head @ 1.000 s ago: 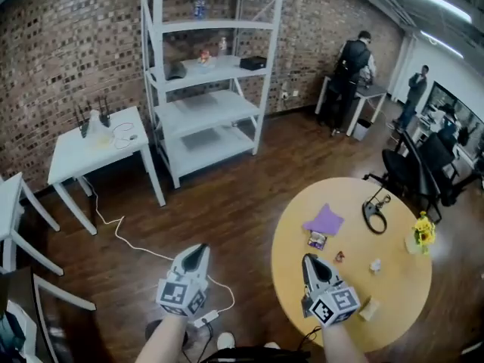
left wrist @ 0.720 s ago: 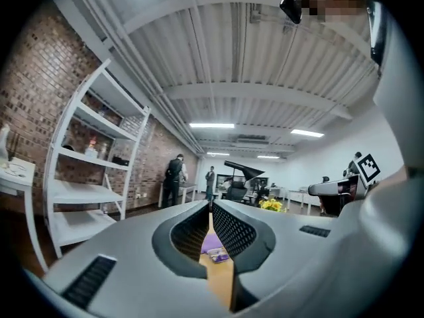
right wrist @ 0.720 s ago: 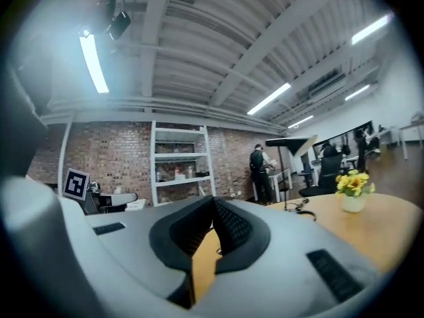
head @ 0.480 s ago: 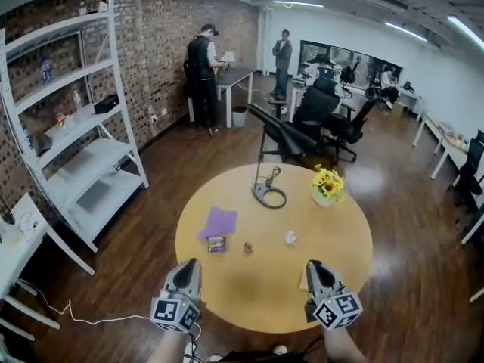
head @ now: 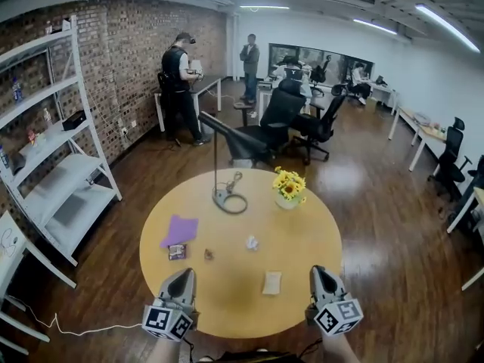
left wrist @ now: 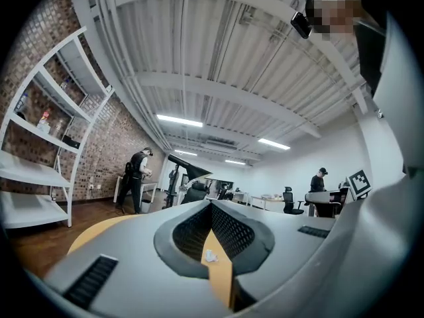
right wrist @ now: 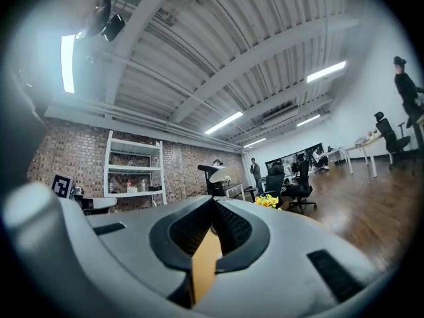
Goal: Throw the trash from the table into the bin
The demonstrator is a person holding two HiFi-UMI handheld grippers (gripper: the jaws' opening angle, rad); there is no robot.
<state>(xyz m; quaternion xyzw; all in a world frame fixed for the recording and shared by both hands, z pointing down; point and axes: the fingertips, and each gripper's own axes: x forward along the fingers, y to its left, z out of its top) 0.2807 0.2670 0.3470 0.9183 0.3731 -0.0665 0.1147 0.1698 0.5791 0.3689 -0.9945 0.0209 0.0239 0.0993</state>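
The left gripper (head: 182, 278) and right gripper (head: 318, 274) are held pressed together, empty, at the lower edge of the round yellow table (head: 311, 233). The crumpled white paper scrap (head: 252, 242) lies mid-frame; jaws are best spread before it is approached from above. No bin is seen.

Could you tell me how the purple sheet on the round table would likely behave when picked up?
The purple sheet lies flat and thin on the table, so it probably flops and weighs little. Its flatness may make an edge hard to catch.
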